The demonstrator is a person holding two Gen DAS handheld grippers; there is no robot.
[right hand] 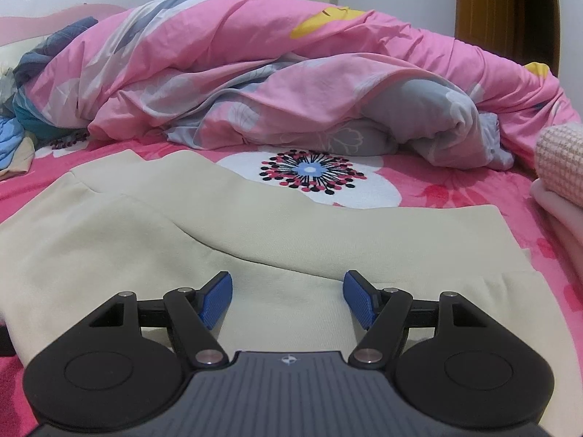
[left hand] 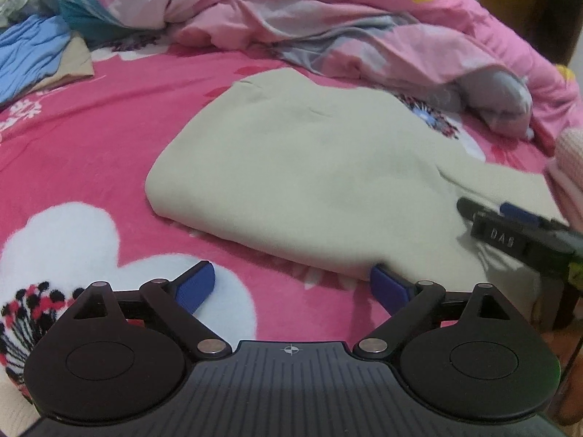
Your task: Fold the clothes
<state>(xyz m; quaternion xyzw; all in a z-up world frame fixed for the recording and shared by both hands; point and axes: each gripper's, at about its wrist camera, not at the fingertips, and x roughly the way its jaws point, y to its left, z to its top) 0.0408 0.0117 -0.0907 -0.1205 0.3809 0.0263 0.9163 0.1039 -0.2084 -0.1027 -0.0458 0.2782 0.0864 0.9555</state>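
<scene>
While lettering "DAS" marks the right tongs [left hand: 510, 240], beige garment [left hand: 309, 182] lies folded mid-bed [left hand: 91, 138]; left tongs [left hand: 291, 284] apart at its near edge, right tongs apart over it, both empty.

Soft, even indoor light, fairly dim, w/ a cool cast; no glare. My left hand-held gripper [left hand: 291, 284] throws only faint shadows on the bed [left hand: 109, 138]. Heavy fisheye bending at edges, corners dark, far bedding slightly soft.

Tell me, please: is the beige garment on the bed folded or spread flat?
Folded, at least partly. The beige garment shows a thick, rounded doubled edge on its left side, and the right wrist view shows one layer lying over another.
</scene>
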